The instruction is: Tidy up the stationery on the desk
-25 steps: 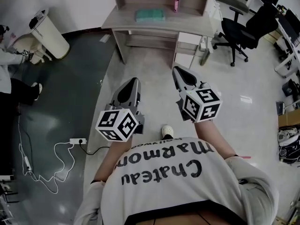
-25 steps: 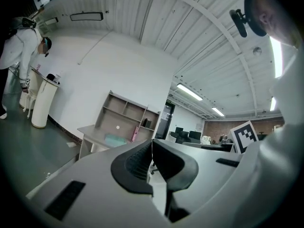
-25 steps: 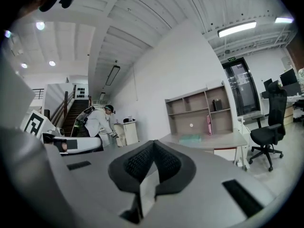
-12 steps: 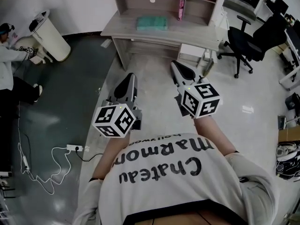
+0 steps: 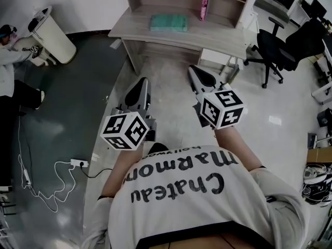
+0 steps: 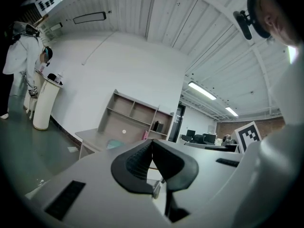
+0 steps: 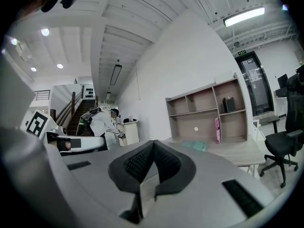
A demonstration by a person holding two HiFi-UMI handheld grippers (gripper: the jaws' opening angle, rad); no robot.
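A grey desk (image 5: 220, 31) with a shelf unit stands ahead of me, across open floor. A flat teal pad (image 5: 168, 22) lies on the desktop, and a pink item (image 5: 204, 3) stands upright in the shelf beside it. The left gripper view shows the teal pad (image 6: 114, 144) far off, and the right gripper view shows it (image 7: 194, 145) with the pink item (image 7: 217, 129). My left gripper (image 5: 141, 84) and right gripper (image 5: 196, 72) hang side by side over the floor, well short of the desk. Both are shut and hold nothing.
A white bin (image 5: 49, 32) stands at the left with a person (image 5: 10, 56) beside it. A black office chair (image 5: 285, 48) is right of the desk. A power strip with a white cable (image 5: 78, 163) lies on the dark floor. A white drawer unit (image 5: 213, 58) sits under the desk.
The desk has drawn nearer and slid lower in the head view. Both grippers stay shut, level and side by side.
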